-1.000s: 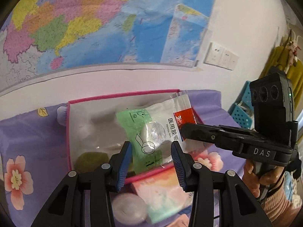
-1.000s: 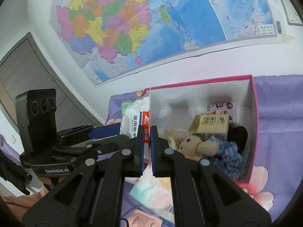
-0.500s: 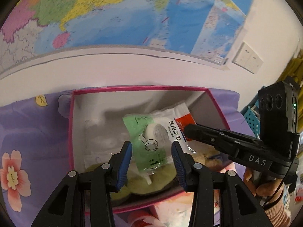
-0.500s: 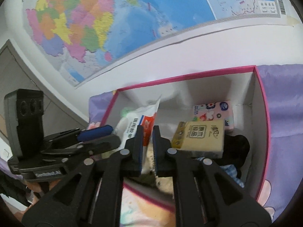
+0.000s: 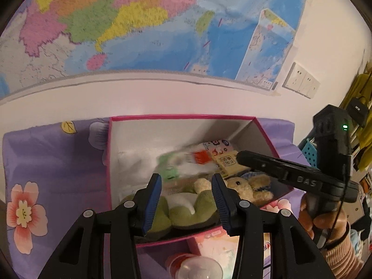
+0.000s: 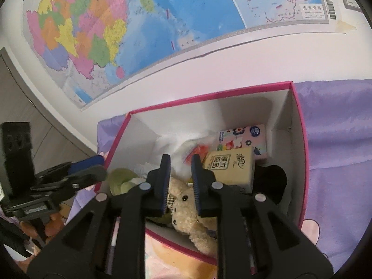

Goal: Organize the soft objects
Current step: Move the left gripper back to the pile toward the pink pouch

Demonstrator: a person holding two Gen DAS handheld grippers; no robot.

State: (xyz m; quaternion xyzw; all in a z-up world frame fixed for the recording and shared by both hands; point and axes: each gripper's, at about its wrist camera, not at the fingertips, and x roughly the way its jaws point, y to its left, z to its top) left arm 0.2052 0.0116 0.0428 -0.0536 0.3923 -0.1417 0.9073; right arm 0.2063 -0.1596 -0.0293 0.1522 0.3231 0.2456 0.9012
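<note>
A pink-rimmed white box (image 5: pixel 181 117) (image 6: pixel 300 116) stands on a purple flowered cloth. In it lie a clear bag of medical tape (image 5: pixel 183 160) (image 6: pixel 197 148), blurred in motion, a tan teddy bear (image 5: pixel 246 186) (image 6: pixel 186 207), a green plush (image 5: pixel 186 214) (image 6: pixel 121 179), a beige tissue pack (image 6: pixel 230 167) and a flowered tissue pack (image 6: pixel 241 139). My left gripper (image 5: pixel 186 197) is open and empty over the box's near side. My right gripper (image 6: pixel 180 179) is open and empty above the teddy; it shows from the side in the left wrist view (image 5: pixel 241 157).
A map covers the wall behind the box. A pastel packet (image 5: pixel 216 248) and a clear round lid (image 5: pixel 197 268) lie in front of the box. The purple cloth (image 5: pixel 46 158) (image 6: pixel 337 144) extends on both sides. A wall socket (image 5: pixel 300 80) is at right.
My right gripper has opened and let go of the tape bag, which has dropped into the box. Both views have moved further over the box.
</note>
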